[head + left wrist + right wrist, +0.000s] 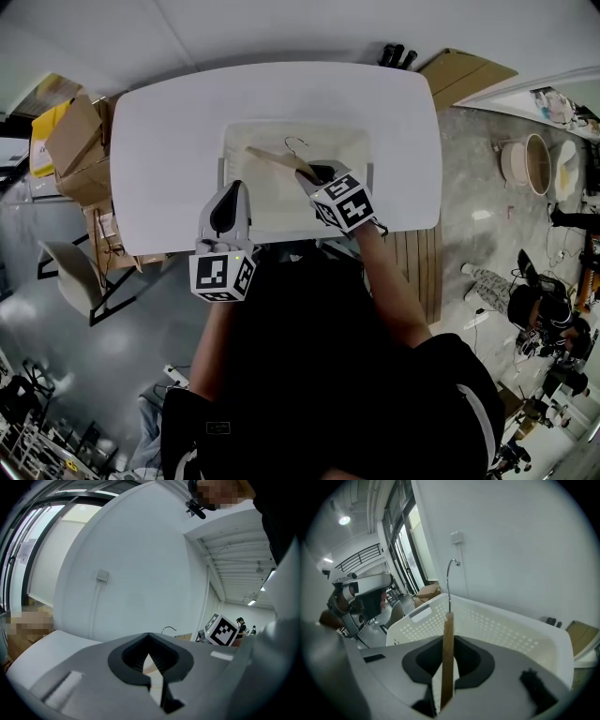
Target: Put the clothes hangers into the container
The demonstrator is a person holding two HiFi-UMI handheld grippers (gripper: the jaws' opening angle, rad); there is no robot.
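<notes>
A white perforated basket (246, 141) stands in the middle of the white table (159, 159). My right gripper (314, 173) is over the basket's near right part, shut on a wooden clothes hanger (279, 159) that slants left above the basket's inside. In the right gripper view the hanger's wooden bar (447, 658) stands upright between the jaws, its metal hook (450, 573) above the basket's rim (501, 625). My left gripper (228, 214) hovers at the basket's near left corner, shut and empty; in its own view the left gripper (149, 638) points nearly level at a white wall.
Cardboard boxes (70, 141) are stacked left of the table, with a chair (70, 272) below them. More cardboard (464, 75) lies behind the table's right corner. A wooden pallet (412, 262) sits by my right arm. The table's left side is bare.
</notes>
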